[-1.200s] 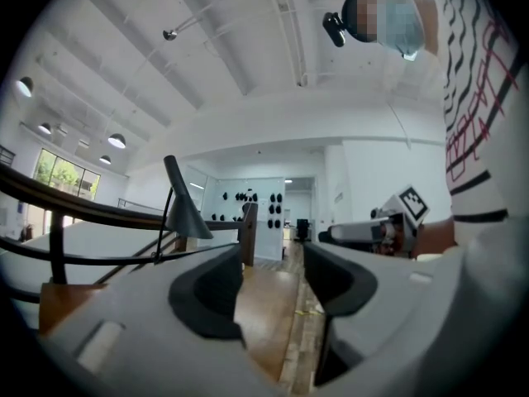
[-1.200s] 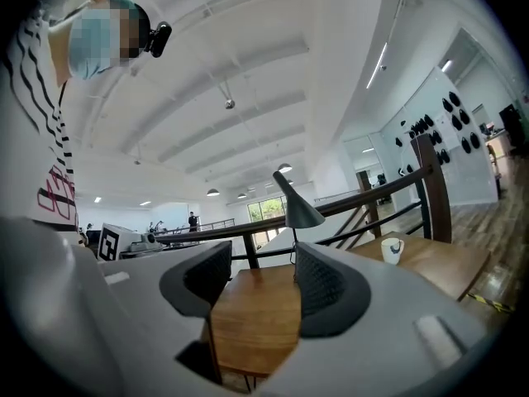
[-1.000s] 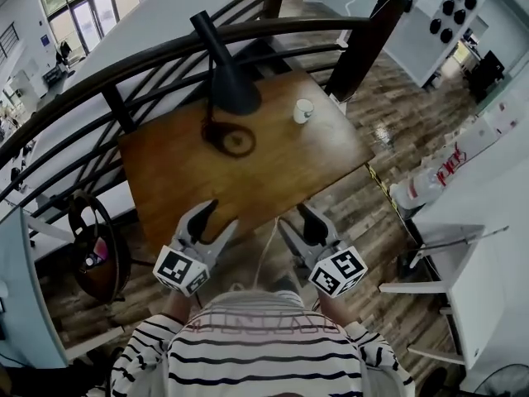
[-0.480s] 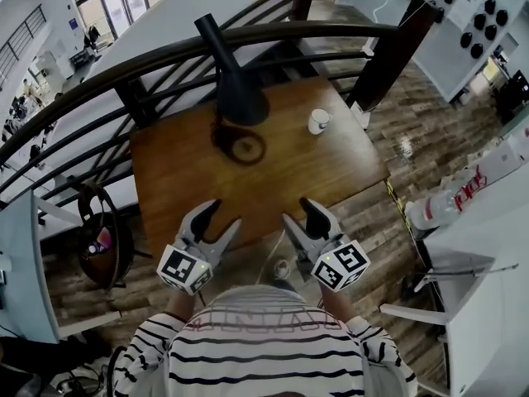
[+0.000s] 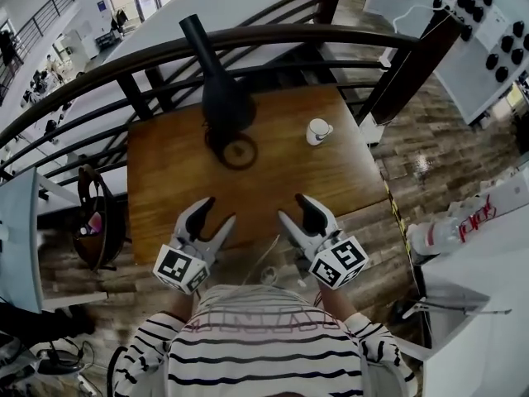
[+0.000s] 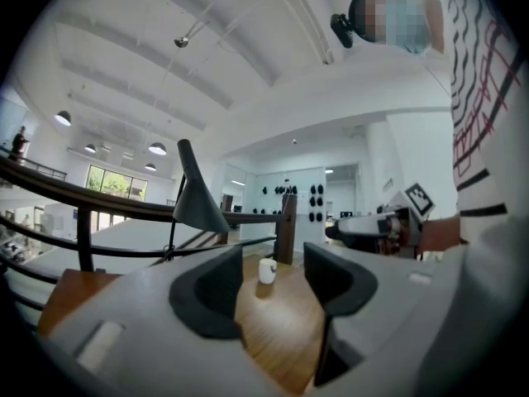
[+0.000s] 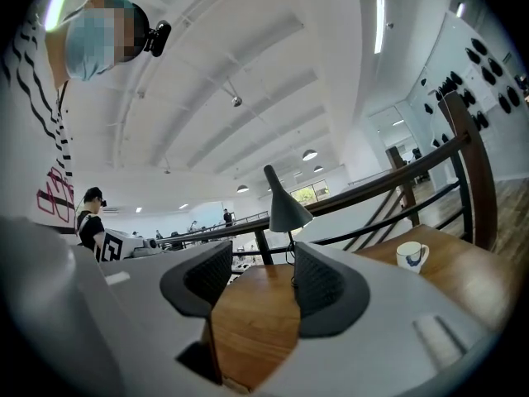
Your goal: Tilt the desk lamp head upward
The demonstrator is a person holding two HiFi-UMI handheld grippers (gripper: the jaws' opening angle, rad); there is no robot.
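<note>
Desk lamp (image 5: 225, 98) well across table (image 5: 165, 180) from left hand-held gripper (image 5: 216, 213), right hand-held gripper (image 5: 293, 209); both released, empty.

Matte black desk lamp (image 5: 221, 98); warm brown, wood-grained worktop (image 5: 331, 180); white mug (image 5: 318, 131) with a blue mark. The left gripper (image 5: 216, 213) and right gripper (image 5: 295, 209) are pale grey with black pads, and each has a white cube printed with black square markers. The person's shirt (image 5: 264, 350) is white with black horizontal stripes and thin red lines. The railing (image 5: 273, 35) is dark brown, and the plank floor (image 5: 413, 147) is a mottled grey-brown.
</note>
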